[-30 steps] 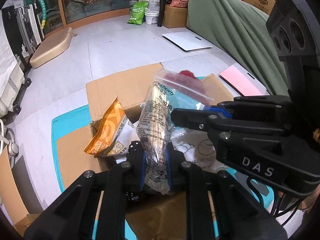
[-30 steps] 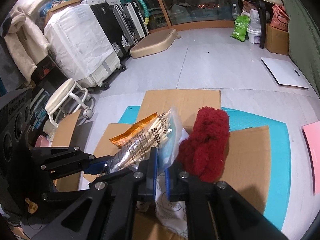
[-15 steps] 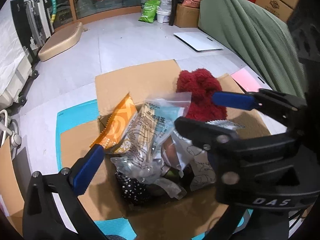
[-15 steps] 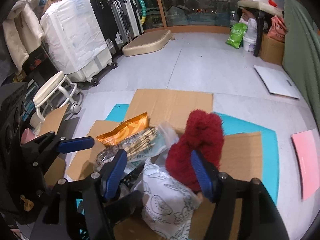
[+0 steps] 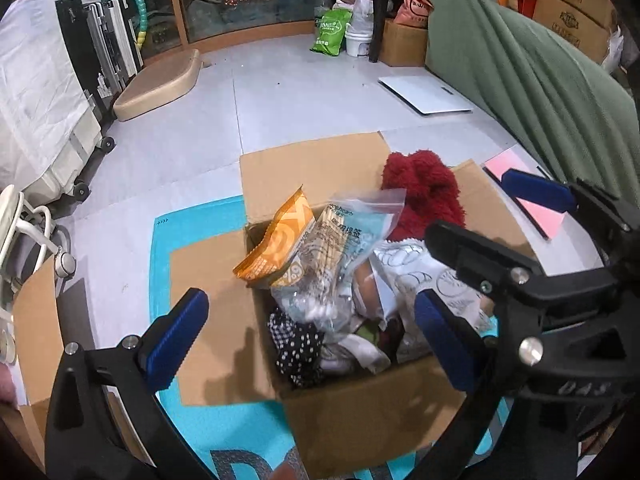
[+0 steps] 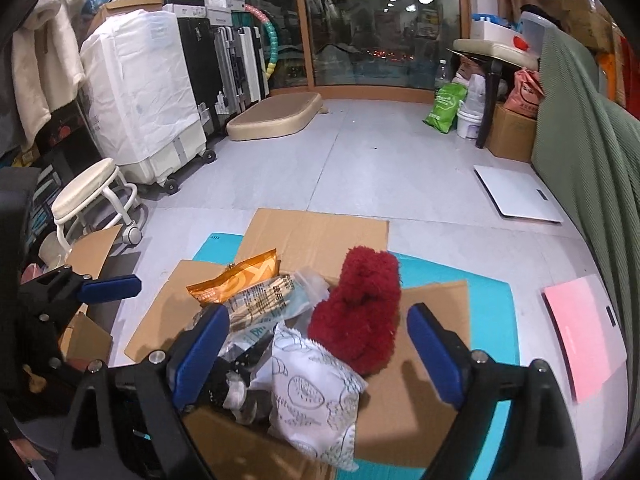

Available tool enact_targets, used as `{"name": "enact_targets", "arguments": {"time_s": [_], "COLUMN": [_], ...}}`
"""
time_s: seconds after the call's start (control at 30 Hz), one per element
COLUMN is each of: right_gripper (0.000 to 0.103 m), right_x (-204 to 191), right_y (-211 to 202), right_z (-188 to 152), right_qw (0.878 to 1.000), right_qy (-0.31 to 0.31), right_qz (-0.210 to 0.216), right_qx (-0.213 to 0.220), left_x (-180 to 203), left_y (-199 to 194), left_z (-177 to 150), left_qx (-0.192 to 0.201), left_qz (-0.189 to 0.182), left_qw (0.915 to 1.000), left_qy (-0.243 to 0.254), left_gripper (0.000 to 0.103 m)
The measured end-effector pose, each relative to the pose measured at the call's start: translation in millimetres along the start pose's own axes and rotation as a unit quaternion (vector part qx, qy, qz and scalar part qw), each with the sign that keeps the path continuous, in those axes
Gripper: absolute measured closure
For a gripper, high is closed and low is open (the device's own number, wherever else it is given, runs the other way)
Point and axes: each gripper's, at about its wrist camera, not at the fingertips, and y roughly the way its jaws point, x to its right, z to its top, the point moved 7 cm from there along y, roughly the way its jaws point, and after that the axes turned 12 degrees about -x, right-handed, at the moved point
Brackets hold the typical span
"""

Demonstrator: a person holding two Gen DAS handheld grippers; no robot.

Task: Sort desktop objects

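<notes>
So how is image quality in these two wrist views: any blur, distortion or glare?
Left wrist: heavy fisheye bending, dark corners, cardboard box sharp, soft shadows on its flap. Right wrist: same distortion, ceiling lights reflected in the window, red plush in focus.

left gripper [image 5: 312,336] gapes wide at the frame's bottom, nothing between its jaws; right gripper [image 6: 316,354] is opening, pads gripping nothing.

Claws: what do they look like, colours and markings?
Both are matte black plastic frames with silver screws at the joints. Each finger ends in a blue ribbed pad. The left claw and right claw look identical in build. The right one, seen from the left wrist view, carries faint "DAS" lettering on its body. No cables or sleeves are clearly visible.
</notes>
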Motion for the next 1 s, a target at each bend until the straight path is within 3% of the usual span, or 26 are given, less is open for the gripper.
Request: {"name": "enact_targets", "arguments": {"time_s": [0.37, 1.0], "right_gripper": [0.011, 0.011], "right_x": [-7, -42], "right_y": [-36, -104], "right_z": [-26, -107], "right_qw": [1.0, 0.999], "right_qy": [0.001, 0.018], "right_qz": [-0.012, -0.04], "right_qx": [0.002, -0.006], "left_x": [-4, 12], "left_y": [-31, -81], "left_z": [-39, -124], "left_qx": [-0.004, -0.01], "left_qz": [0.019, -0.001], "left_qw": [0.9998, 0.9999], "left_qy": [-0.012, 0.007], "left_gripper": [0.0, 0.0]}}
